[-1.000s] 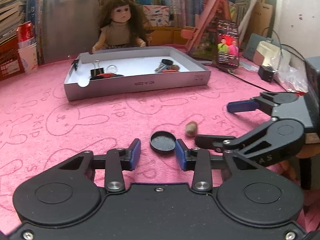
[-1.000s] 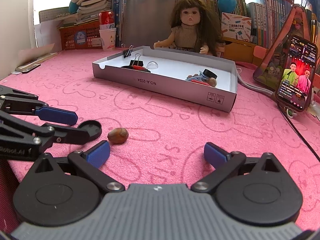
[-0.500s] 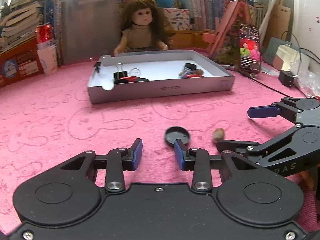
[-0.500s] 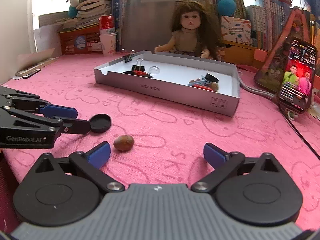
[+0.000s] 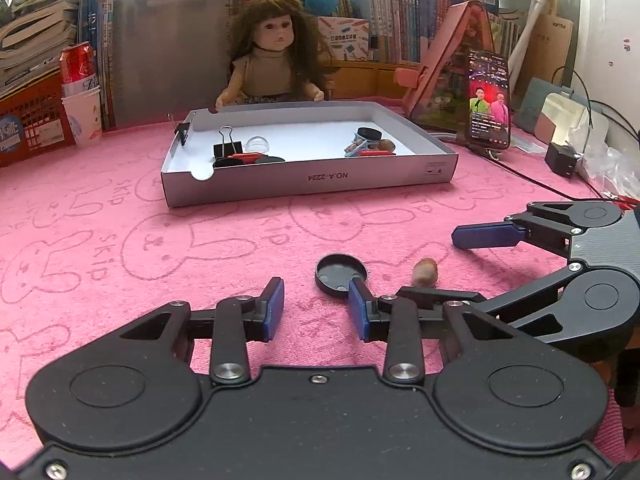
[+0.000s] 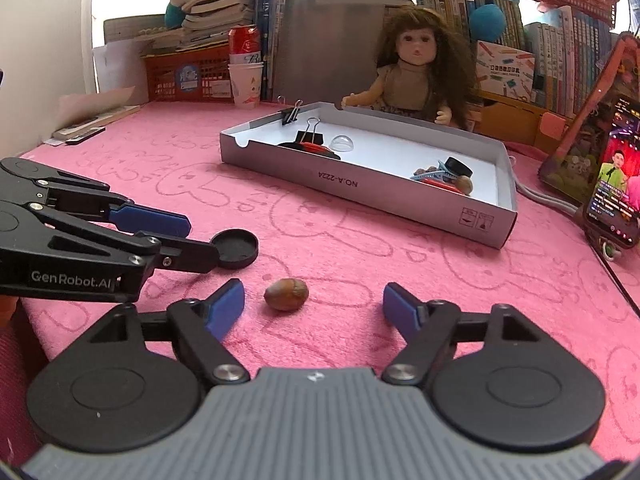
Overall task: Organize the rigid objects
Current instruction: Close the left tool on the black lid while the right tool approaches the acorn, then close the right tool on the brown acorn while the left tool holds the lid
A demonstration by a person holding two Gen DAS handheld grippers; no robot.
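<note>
A pink rabbit-patterned cloth tabletop (image 6: pixel 360 248) carries a shallow grey cardboard tray (image 6: pixel 360 184), a round black cap (image 6: pixel 236 248) and a brown nut (image 6: pixel 286 294).

A shallow grey cardboard tray (image 6: pixel 404 196) is set on the pink rabbit-print cloth (image 6: pixel 360 256). Behind the tray a brown-haired doll (image 6: pixel 416 76) is seated. Before the tray, on the cloth, a round black lid (image 6: pixel 236 248) and a small brown nut (image 6: pixel 286 294) are laid well apart from it, the nut nearer than the lid in the right wrist view. Inside the tray, black binder clips (image 6: pixel 309 136) are gathered at its left end.
</note>
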